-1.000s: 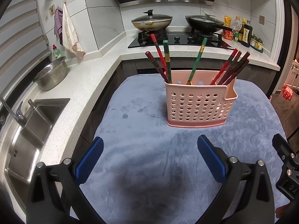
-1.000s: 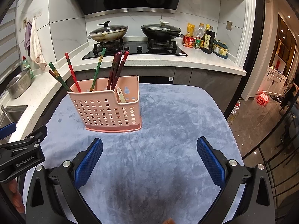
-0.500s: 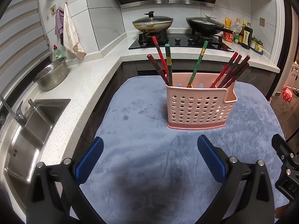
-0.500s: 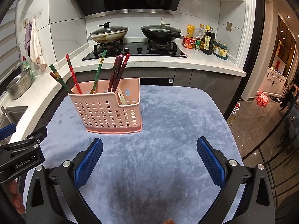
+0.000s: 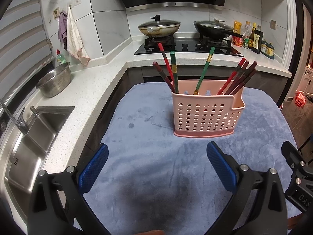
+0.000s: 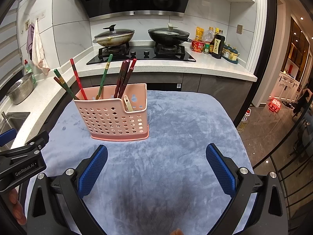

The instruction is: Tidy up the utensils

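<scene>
A pink perforated utensil basket (image 5: 207, 115) (image 6: 113, 117) stands upright on the blue-grey cloth (image 5: 156, 146) (image 6: 185, 137). Red, green and dark brown chopsticks (image 5: 237, 78) (image 6: 123, 78) lean out of it in three groups. A pale spoon handle (image 6: 127, 103) sits in its lower side pocket. My left gripper (image 5: 157, 165) is open above the cloth, well short of the basket. My right gripper (image 6: 156, 165) is open too, nothing between its blue pads, with the basket ahead to the left.
A white counter holds a steel sink (image 5: 29, 143), a metal colander (image 5: 55, 80) and a hob with two lidded pans (image 5: 159, 27) (image 6: 168, 34). Sauce bottles (image 6: 214, 43) stand at the back right. The floor drops away past the cloth's right edge.
Both grippers stayed open. The views have shifted slightly, so the basket sits a little farther ahead and the camera tilts up a touch.
</scene>
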Tool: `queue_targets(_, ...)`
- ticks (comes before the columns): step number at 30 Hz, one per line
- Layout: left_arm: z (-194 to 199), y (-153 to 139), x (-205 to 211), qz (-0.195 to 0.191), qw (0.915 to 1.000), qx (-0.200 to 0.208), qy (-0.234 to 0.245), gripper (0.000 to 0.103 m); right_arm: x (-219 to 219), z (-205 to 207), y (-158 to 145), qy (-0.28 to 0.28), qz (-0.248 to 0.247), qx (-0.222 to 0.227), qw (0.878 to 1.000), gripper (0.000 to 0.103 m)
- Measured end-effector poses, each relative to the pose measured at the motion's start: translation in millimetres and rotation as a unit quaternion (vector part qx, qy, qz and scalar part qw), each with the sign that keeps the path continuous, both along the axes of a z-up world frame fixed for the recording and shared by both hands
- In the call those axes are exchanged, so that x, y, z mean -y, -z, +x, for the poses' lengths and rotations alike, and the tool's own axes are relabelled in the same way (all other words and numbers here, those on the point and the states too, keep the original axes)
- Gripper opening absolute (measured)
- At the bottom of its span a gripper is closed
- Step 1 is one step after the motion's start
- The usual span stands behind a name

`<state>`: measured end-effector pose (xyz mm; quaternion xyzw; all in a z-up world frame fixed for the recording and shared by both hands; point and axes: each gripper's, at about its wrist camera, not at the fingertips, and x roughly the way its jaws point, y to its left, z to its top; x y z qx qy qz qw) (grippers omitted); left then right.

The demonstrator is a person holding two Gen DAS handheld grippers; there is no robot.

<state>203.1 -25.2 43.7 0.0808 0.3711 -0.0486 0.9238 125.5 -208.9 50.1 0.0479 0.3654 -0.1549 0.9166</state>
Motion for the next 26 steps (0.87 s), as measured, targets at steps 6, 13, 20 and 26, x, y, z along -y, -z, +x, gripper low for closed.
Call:
queue_targets(6, -0.8, -0.8, 1.0, -0.001, 1.0000, 0.002, 0.002, 0.096, 0.2, -0.1, -0.5, 0.000, 0.001, 0.000, 1.000, 0.097)
queue_targets(13, -5.0, -2.1, 3.9, 0.004, 1.0000, 0.005, 0.000, 0.096, -1.1, -0.5, -4.0, -0.002, 0.000, 0.003, 1.000, 0.097)
queue_targets(20, 0.2, -1.6, 1.9, 0.003, 1.0000, -0.007, 0.003, 0.096, -3.0, -0.5, -6.8, -0.003, 0.000, 0.004, 1.000, 0.097)
queue_targets(26, 1.5, 1.1, 1.6, 0.003, 1.0000, -0.009, 0.001, 0.096, -2.8, 0.5, -6.2, -0.003, 0.000, 0.002, 1.000, 0.097)
